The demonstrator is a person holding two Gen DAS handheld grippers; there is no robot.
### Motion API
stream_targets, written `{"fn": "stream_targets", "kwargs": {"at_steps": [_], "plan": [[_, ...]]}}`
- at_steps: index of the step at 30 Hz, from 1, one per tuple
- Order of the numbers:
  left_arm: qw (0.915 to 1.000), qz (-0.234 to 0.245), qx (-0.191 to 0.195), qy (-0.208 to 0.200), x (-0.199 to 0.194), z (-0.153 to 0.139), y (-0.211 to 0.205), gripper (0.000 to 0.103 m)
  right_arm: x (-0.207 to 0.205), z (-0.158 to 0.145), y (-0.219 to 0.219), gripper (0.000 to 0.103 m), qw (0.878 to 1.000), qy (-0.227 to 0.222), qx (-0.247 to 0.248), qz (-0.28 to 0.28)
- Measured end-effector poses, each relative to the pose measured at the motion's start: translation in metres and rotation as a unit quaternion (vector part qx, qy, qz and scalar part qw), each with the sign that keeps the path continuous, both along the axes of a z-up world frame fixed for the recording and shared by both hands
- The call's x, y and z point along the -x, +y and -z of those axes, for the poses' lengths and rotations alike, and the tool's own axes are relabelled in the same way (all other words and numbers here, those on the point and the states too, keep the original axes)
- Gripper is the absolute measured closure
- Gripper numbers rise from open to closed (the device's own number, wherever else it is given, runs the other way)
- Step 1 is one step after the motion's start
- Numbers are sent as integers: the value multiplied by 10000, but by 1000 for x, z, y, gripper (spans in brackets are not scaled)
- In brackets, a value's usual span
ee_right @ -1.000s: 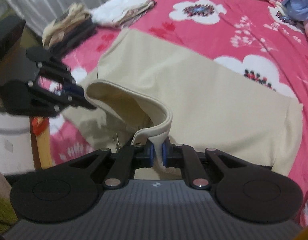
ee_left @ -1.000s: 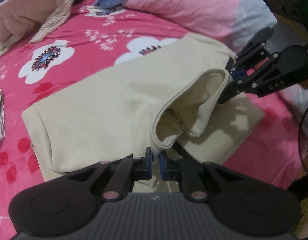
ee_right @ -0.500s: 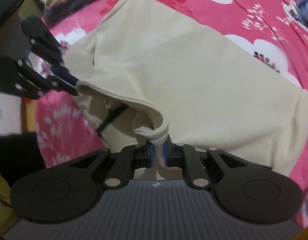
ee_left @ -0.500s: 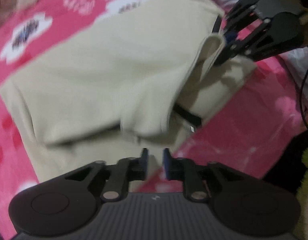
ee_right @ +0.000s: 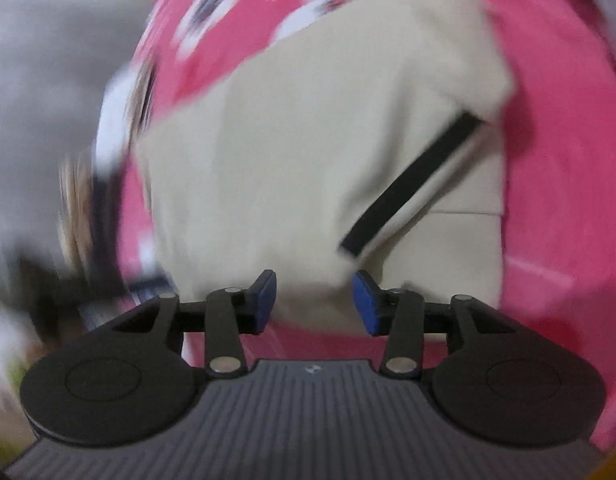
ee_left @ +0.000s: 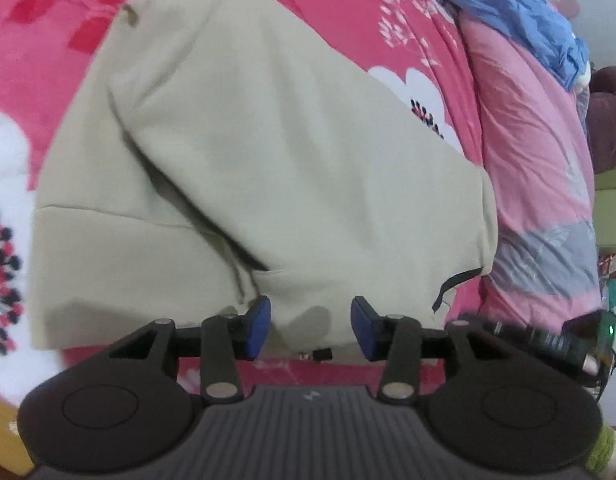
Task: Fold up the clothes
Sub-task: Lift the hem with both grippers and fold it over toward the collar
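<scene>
Lying folded on the pink floral bedspread (ee_left: 328,8), the beige garment (ee_left: 276,168) has its near hem just past both tools. Left gripper (ee_left: 310,327): jaws opening, cloth released, nothing pinched. Right gripper (ee_right: 314,301): jaws opening too, pads clear of fabric; view blurred. Pink quilt (ee_left: 536,168) crowds the garment's right edge; bare bedspread on its left.

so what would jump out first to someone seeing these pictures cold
The big beige garment fills the middle of both views, folded over itself on the bright pink flowered bedspread. Each gripper sits at the bottom of its view, the left gripper and the right gripper, jaws opening with the blue pads clear of the cloth. A black strap crosses the garment diagonally in the blurred right wrist view.
</scene>
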State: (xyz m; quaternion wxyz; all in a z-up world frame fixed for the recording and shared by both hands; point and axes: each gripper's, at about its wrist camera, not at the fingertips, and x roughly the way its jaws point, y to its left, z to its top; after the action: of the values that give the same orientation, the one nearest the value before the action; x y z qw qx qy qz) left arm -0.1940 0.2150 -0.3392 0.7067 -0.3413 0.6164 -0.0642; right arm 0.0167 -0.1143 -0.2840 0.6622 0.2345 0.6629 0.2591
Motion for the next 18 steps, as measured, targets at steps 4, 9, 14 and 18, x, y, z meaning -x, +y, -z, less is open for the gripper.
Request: {"fn": "stream_targets", "kwargs": {"at_steps": [4, 9, 14, 18], "plan": [[9992, 240, -147, 297, -7, 21, -18, 58, -6, 33, -2, 53, 9938, 769, -83, 793], [9977, 273, -436, 433, -5, 29, -29, 86, 5, 45, 22, 65, 9956, 881, 216, 251], [9983, 203, -506, 225, 1, 12, -25, 98, 13, 22, 34, 91, 9990, 289, 297, -150], [9959, 548, -713, 134, 4, 0, -28, 98, 23, 5, 45, 92, 9961, -220, 389, -755]]}}
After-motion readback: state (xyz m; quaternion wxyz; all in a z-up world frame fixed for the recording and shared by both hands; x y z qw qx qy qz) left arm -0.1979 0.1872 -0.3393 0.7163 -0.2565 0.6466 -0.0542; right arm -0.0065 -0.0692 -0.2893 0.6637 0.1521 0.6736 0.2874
